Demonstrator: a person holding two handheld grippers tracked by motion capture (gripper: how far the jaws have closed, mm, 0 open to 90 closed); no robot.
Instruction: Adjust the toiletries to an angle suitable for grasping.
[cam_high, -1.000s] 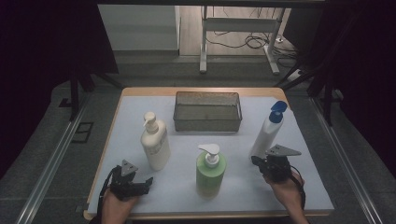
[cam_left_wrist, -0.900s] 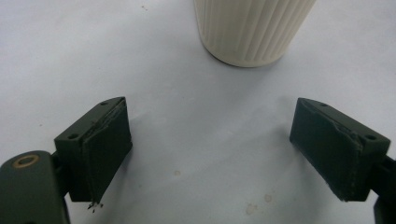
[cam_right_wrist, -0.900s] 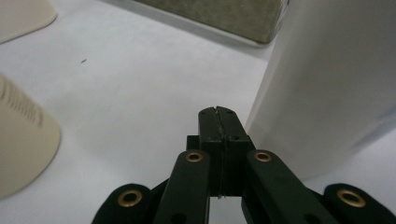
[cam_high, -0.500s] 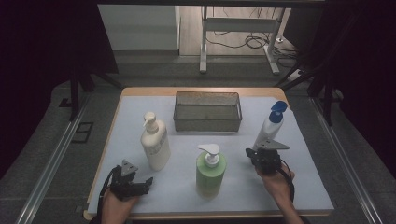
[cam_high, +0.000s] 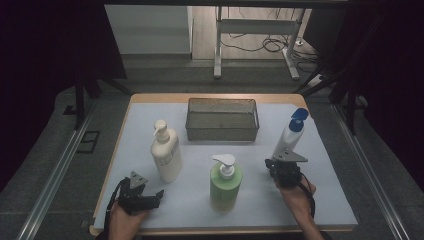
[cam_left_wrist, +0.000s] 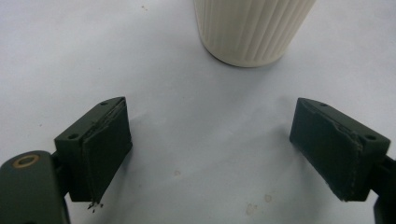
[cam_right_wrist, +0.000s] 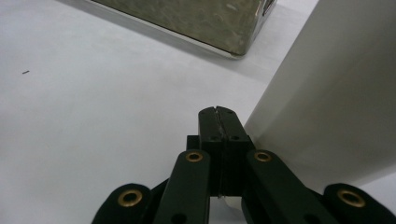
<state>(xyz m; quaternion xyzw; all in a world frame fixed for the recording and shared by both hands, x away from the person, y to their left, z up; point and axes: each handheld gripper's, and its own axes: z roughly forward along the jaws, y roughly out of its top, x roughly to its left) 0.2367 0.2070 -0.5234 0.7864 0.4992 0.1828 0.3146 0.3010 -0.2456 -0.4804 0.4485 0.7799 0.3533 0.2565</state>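
At lower right of the high view the right gripper (cam_high: 281, 165) sits with its fingers pressed fully together, holding nothing, just beside the base of the tilted white bottle with the blue cap (cam_high: 290, 133) (probably nudging it). At lower left the left gripper (cam_high: 145, 198) rests with fingers spread wide and empty, facing the cream pump bottle (cam_high: 165, 152) on the table (cam_high: 320, 200).

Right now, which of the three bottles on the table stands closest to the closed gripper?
The white bottle with the blue cap, at the table's right side. The right gripper sits against its base; the cream pump bottle and green pump bottle stand farther left.
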